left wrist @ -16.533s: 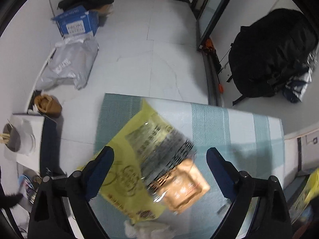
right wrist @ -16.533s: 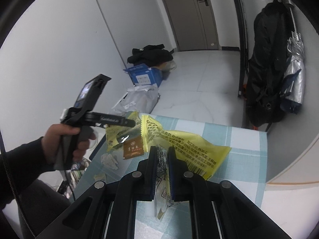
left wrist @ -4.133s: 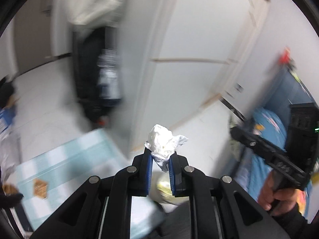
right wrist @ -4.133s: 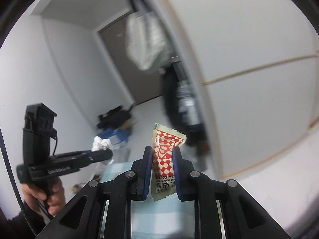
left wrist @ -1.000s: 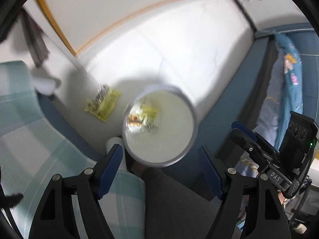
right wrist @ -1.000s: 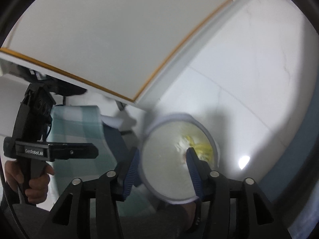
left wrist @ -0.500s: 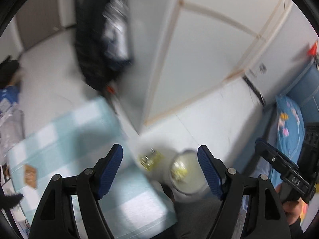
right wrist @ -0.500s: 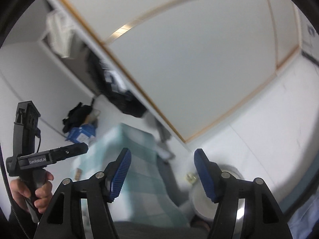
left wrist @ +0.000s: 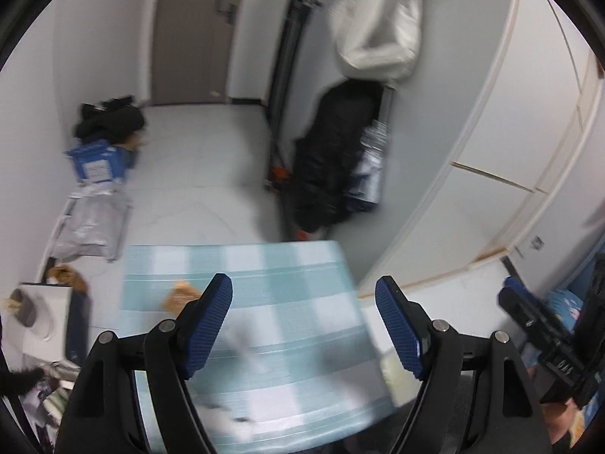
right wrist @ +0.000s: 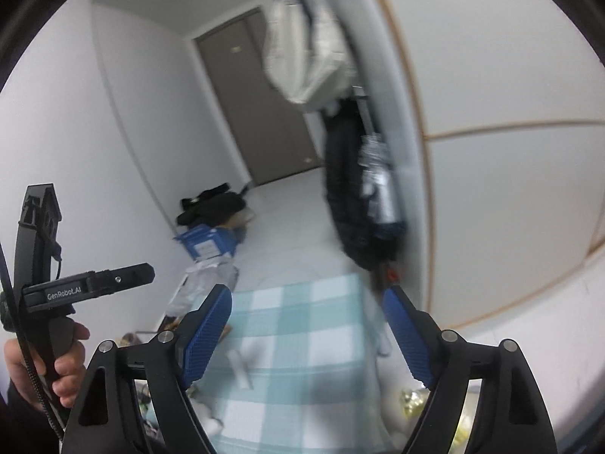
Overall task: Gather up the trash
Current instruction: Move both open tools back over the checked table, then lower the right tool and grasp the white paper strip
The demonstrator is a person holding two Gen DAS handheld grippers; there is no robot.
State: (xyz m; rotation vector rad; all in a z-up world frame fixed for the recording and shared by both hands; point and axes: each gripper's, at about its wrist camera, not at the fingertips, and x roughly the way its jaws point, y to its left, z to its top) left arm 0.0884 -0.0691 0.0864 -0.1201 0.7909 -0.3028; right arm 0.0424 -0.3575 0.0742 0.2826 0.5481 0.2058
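- Swinging both grippers back up from over the bin toward the checked table (left wrist: 242, 386); view a second ago pointing straight down into the bin, now pointing at the table and the hallway beyond it.
- Left gripper (left wrist: 304, 327): jaws spread wide, nothing between the pads; tissue wad carried a few seconds back no longer showing.
- Right gripper (right wrist: 306, 335): jaws just been opening, now gaping, nothing between them; red-checked packet gone too.
- Remaining trash on the table: brown sachet (left wrist: 179, 295) lying near the table's far left corner, white scrap (right wrist: 242, 365) lying mid-table, small blurred bits near the table's near edge, too smeared for identifying.
- Bin (right wrist: 435, 405) sitting just off the table's right near corner, yellowish contents showing, partly hidden behind the right finger.
- Judging progress: large yellow wrappers looking cleared, two more pieces apparently dropped, a few small pieces pending; probably past halfway.
- Likely heading for the sachet and the white scrap next.
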